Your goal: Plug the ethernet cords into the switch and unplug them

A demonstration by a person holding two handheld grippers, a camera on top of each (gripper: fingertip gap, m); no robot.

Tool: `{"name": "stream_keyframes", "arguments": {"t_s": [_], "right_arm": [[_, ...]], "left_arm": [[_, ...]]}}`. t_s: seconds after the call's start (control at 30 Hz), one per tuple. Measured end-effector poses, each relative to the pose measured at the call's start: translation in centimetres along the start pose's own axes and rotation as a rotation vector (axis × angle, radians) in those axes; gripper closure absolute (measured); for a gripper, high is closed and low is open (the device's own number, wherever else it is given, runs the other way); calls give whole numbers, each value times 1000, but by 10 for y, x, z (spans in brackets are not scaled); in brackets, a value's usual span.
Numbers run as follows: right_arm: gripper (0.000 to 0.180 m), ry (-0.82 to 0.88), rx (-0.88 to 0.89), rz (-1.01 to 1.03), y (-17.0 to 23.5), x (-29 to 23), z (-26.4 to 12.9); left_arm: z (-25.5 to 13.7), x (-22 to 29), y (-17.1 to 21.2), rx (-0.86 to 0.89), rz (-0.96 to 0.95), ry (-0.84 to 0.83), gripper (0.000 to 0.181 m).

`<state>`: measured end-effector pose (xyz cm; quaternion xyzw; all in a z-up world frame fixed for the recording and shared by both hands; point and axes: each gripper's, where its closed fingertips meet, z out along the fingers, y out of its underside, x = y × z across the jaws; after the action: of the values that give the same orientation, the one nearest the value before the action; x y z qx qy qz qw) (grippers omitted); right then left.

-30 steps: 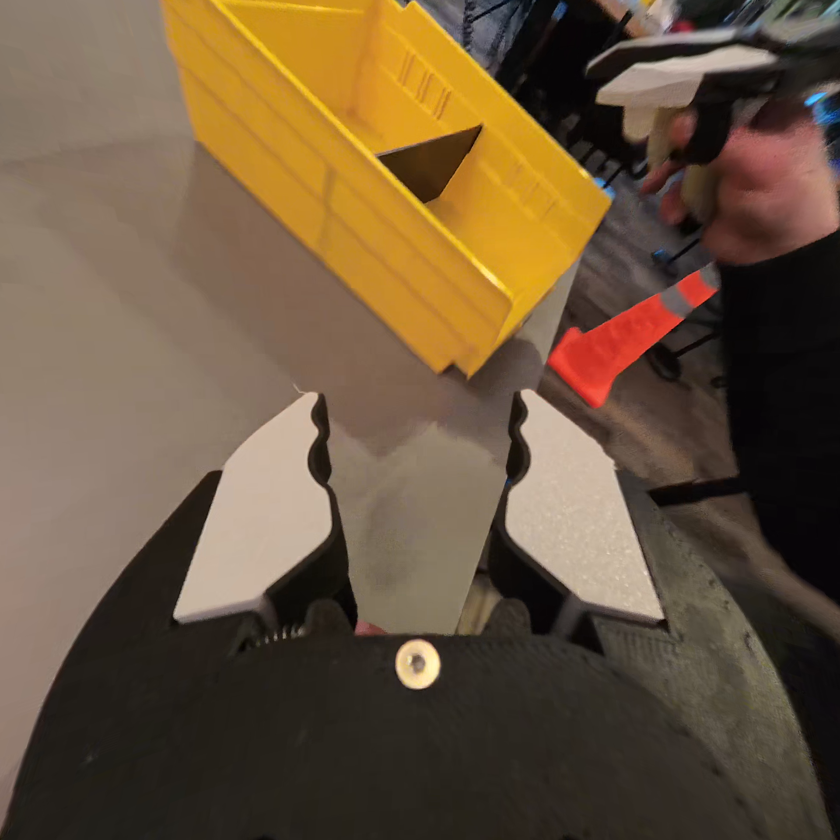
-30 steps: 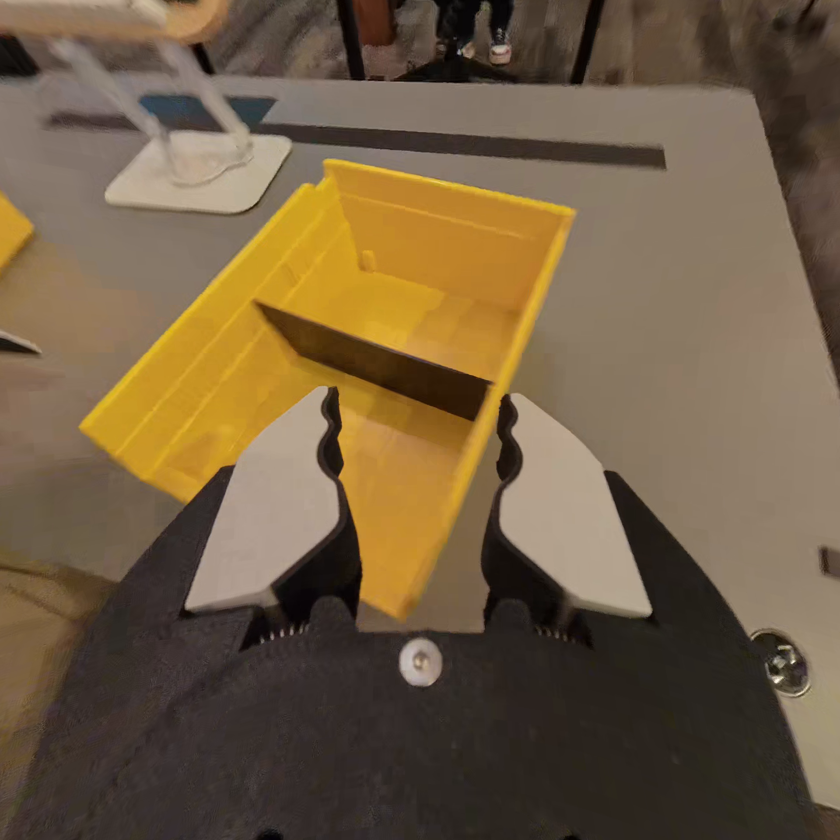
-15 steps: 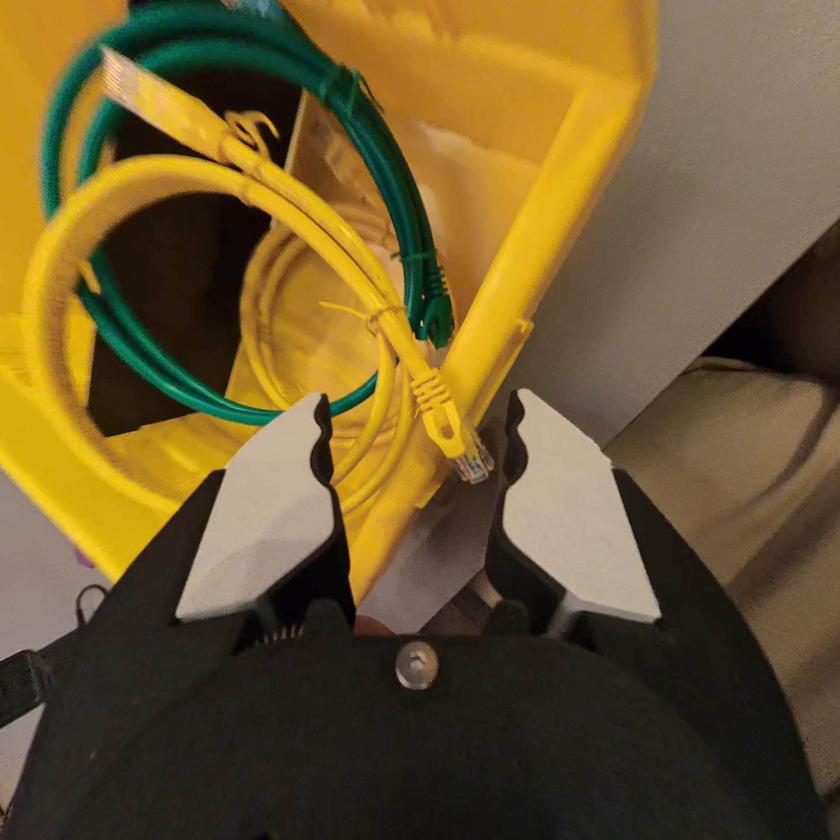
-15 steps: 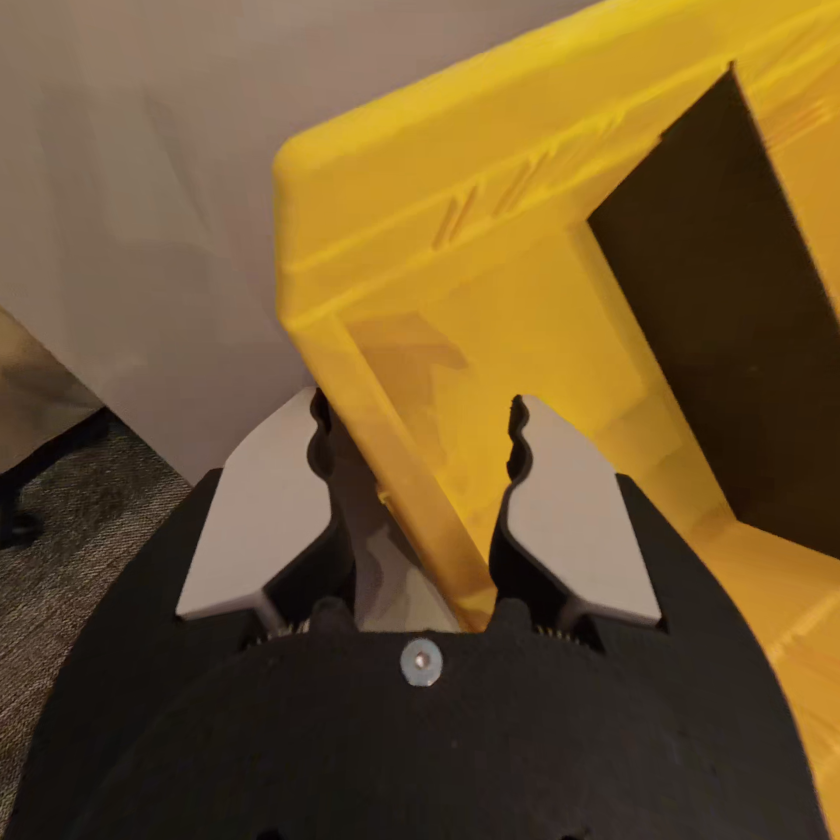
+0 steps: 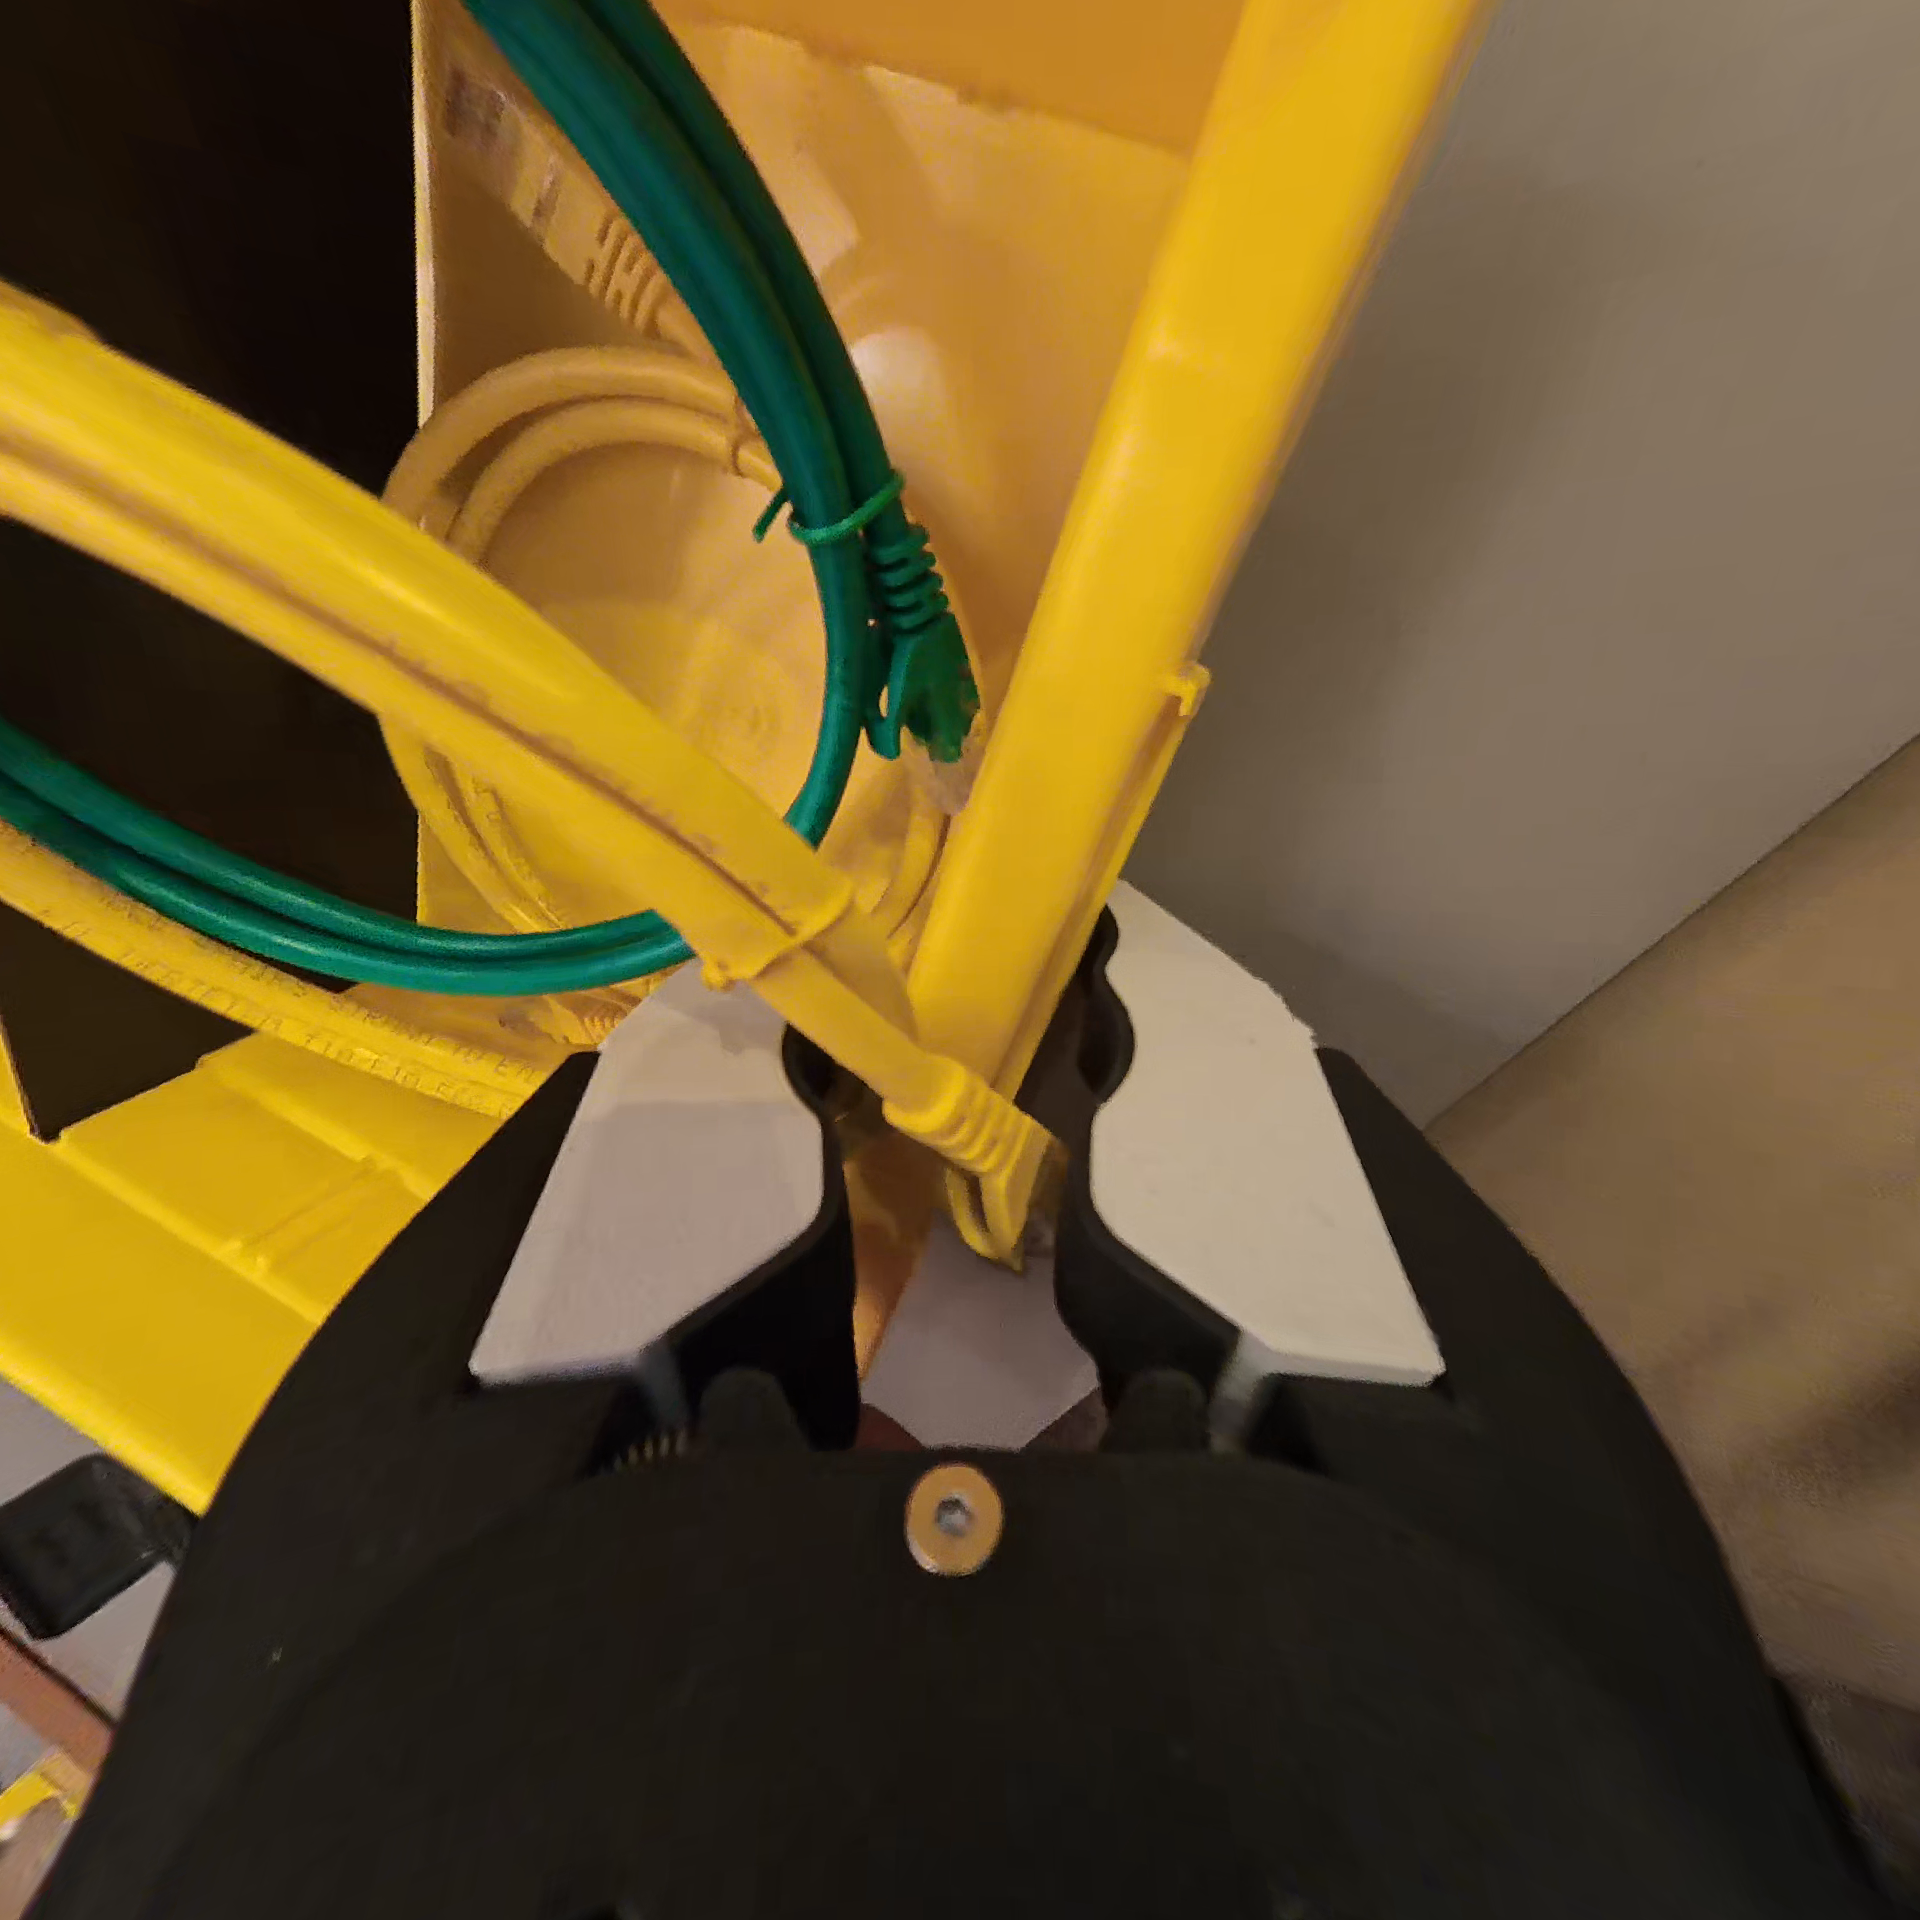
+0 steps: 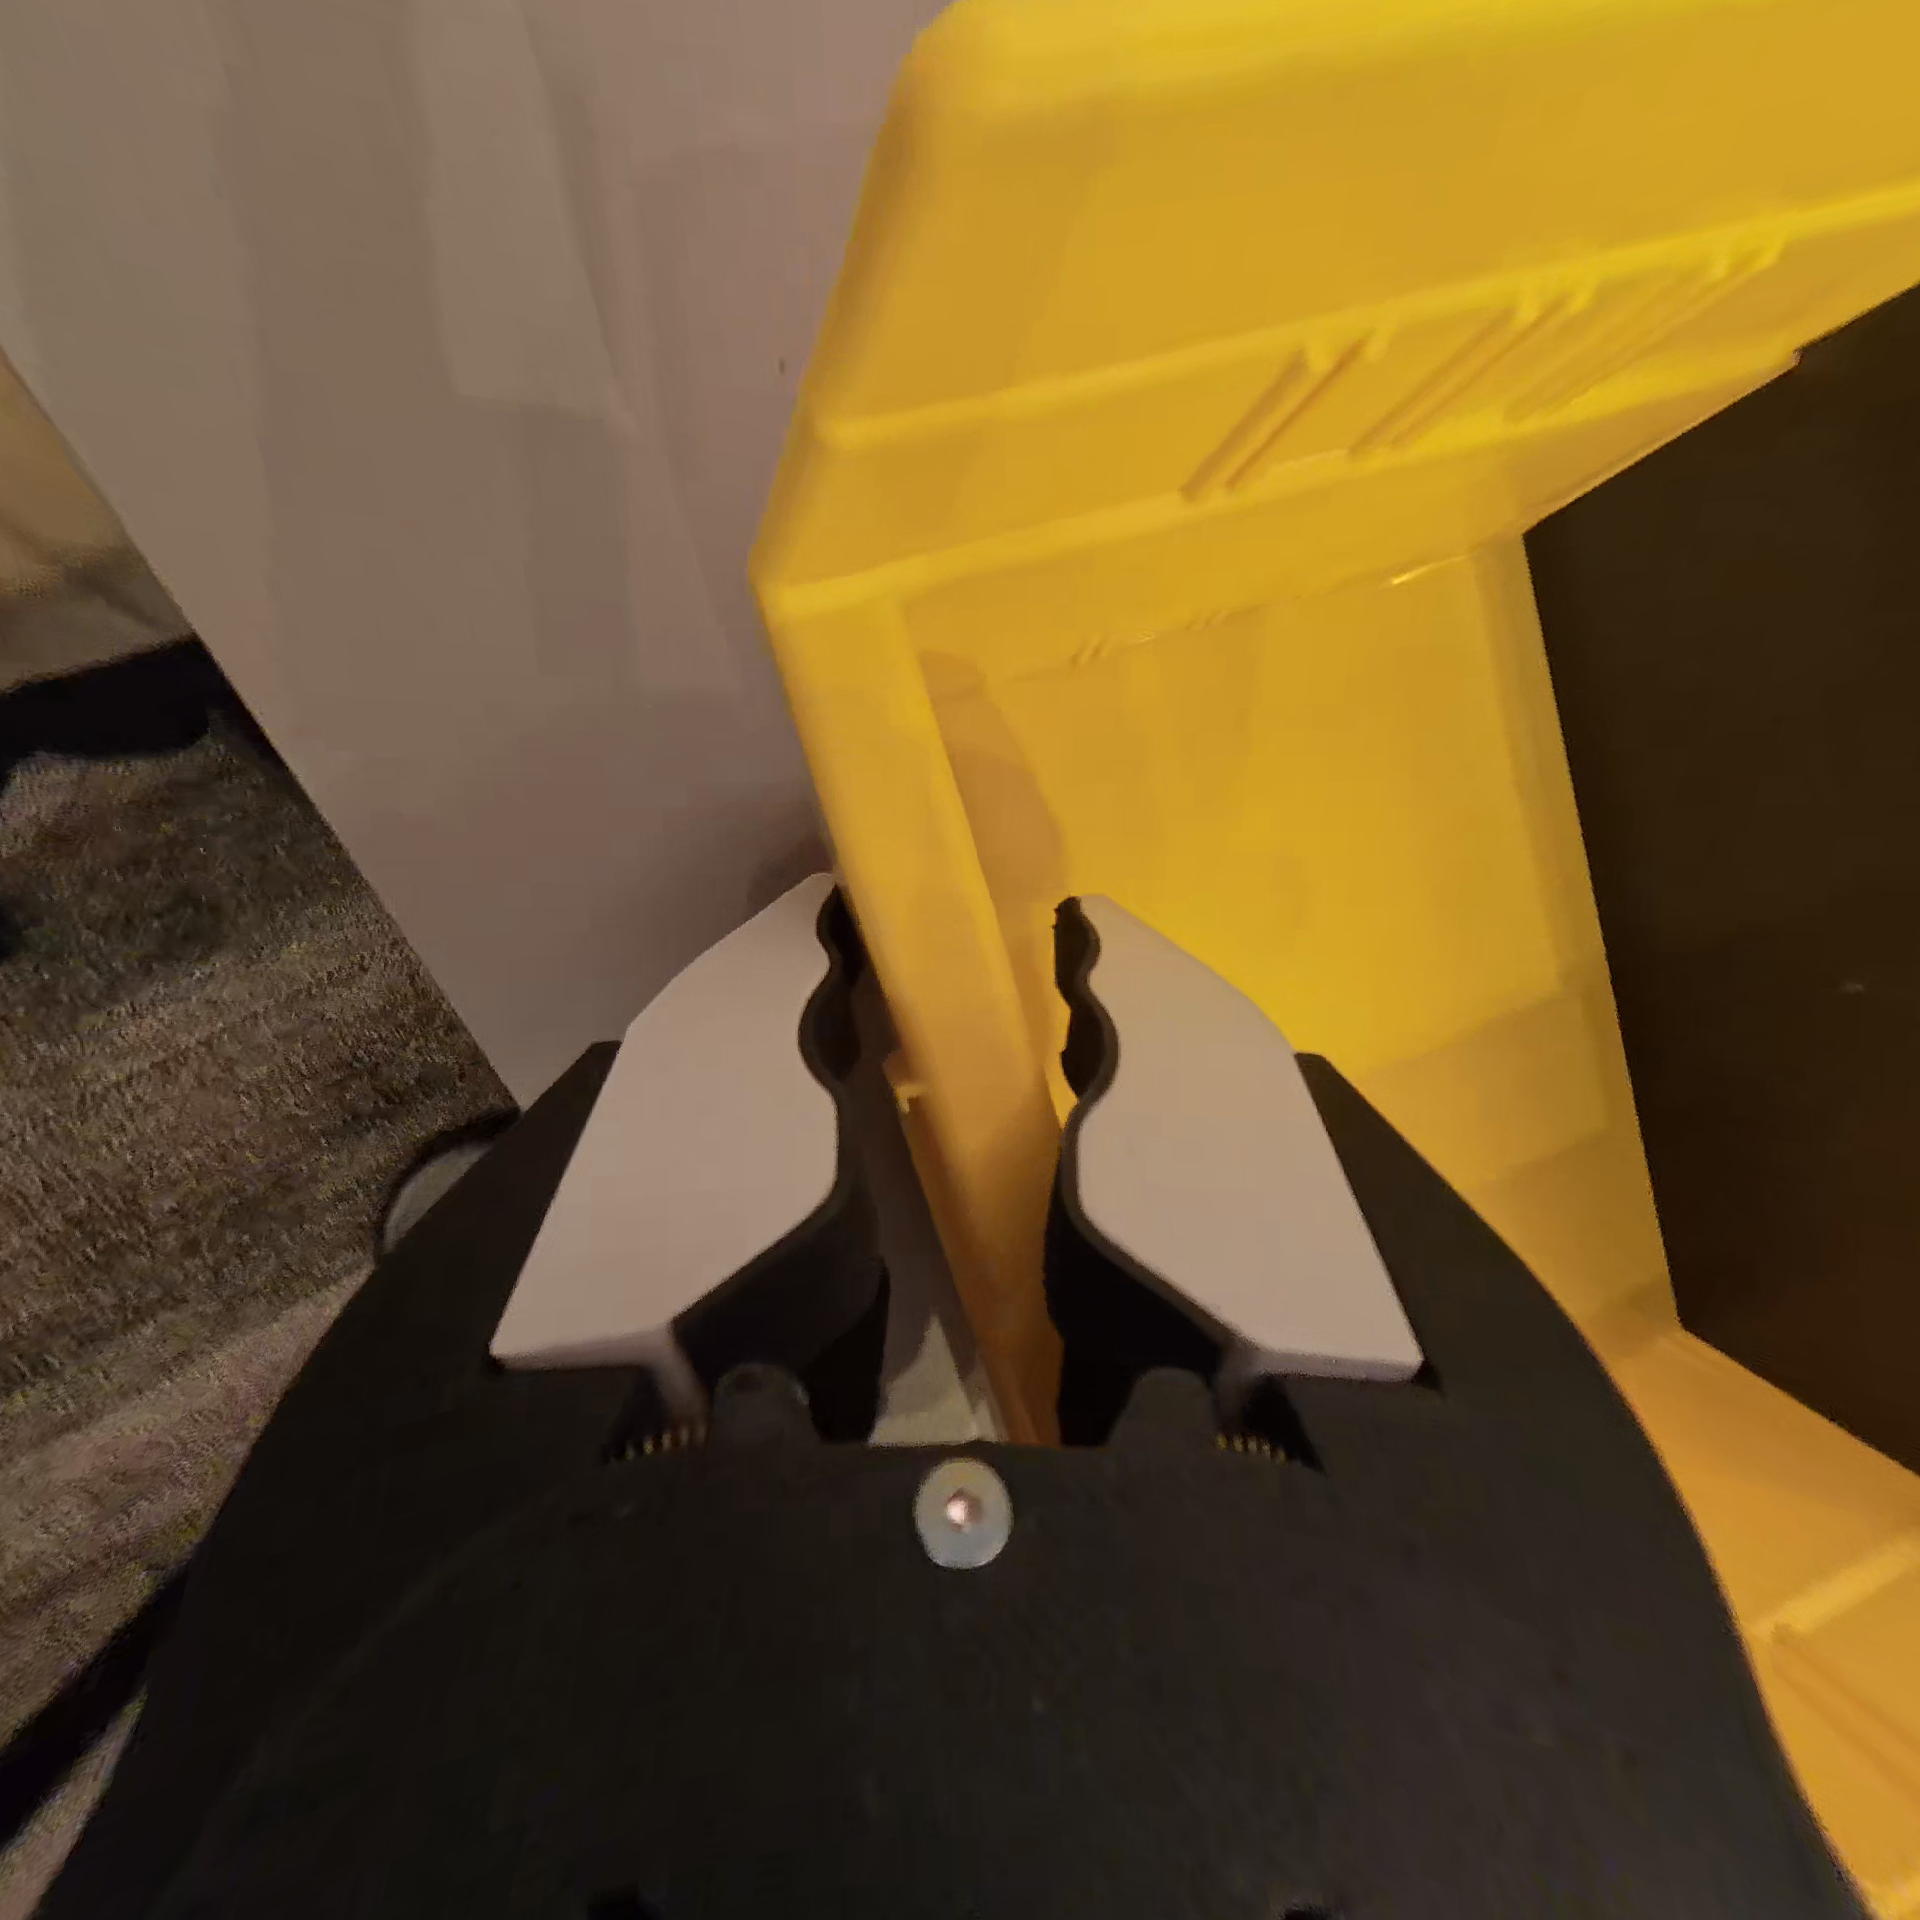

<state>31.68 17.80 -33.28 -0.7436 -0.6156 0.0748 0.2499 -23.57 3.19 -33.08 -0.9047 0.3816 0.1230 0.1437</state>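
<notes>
In the left wrist view a yellow bin (image 5: pixel 1164 416) holds a coiled green ethernet cord (image 5: pixel 831 436) and a yellow ethernet cord (image 5: pixel 416 623). Another yellow coil (image 5: pixel 582 384) lies on the bin's floor. My left gripper (image 5: pixel 951 987) is closed over this bin's corner wall. The yellow cord's plug (image 5: pixel 977 1132) lies between the fingers beside the wall. In the right wrist view my right gripper (image 6: pixel 951 904) is shut on the side wall of an empty yellow bin (image 6: pixel 1195 312). No switch is in view.
Each bin has a black divider, seen in the left wrist view (image 5: pixel 208 312) and the right wrist view (image 6: pixel 1745 831). Both bins sit near the edge of the grey table (image 6: pixel 468 416). Carpet (image 6: pixel 156 1039) lies below the edge. A small black object (image 5: pixel 62 1548) sits at the lower left.
Both grippers swung from above the table down to the bins. Both pairs of fingers narrowed, each now clamping a bin wall. The yellow plug now sits between the left fingers.
</notes>
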Motion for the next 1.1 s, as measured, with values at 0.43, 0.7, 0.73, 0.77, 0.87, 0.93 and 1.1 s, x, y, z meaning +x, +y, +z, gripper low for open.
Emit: {"name": "stream_keyframes", "arguments": {"t_s": [0.43,0.7,0.73,0.77,0.87,0.93,1.1], "right_arm": [[138,-162,-47,-84,60,25,-25],[90,83,6,55,16,25,-91],[85,112,33,34,0,19,-100],[73,119,83,23,-23,11,-107],[59,80,189,32,-91,-12,-106],[53,71,205,56,-127,-16,-87],[51,-138,226,223,-192,-29,-2]], "left_arm": [[7,-47,60,80,388,40,144],[-72,-57,35,191,275,-164,96],[-93,-57,19,252,254,-188,91],[-111,-55,0,315,222,-190,88],[-134,-33,-72,469,125,-106,89],[-125,-12,-121,496,88,-54,90],[-59,28,-203,403,12,161,52]]}}
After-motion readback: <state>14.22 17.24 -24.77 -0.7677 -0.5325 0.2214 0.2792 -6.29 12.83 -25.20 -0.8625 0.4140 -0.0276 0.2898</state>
